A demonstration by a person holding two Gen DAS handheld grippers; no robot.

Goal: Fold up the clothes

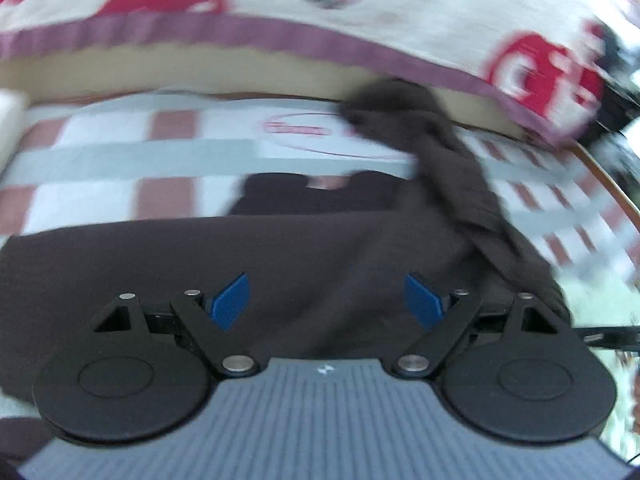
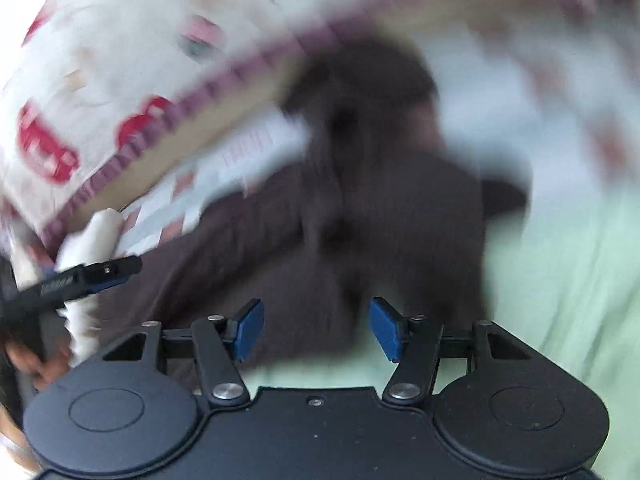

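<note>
Left wrist view gives us the clearest read: the dark brown knitted garment [image 1: 280, 264] lies spread on the bed with the pale green sheet [image 1: 600, 304], its broad body running across the frame directly ahead of and beneath our left gripper [image 1: 331, 298], whose blue-padded fingers [image 1: 230, 300] stand wide apart with nothing between the pads but the cloth lying below them. One long sleeve or twisted strip of the same garment runs from the far right shoulder area up and away toward the checked red, white and grey blanket [image 1: 120, 160] and the cream cover with red prints and a mauve border [image 1: 280, 4]. That strip's long axis slants from near right to far centre, so we judge it the part to be folded inward. In the right wrist view, badly blurred, our right gripper [image 2: 316, 330] also has its fingers parted and empty, with the brown fabric just ahead of them and the green sheet directly under the tips. The bunched sleeve lies straight ahead of the right fingers, so we judge the right hand the nearer one to it, while the left sits over the garment's body.
</note>
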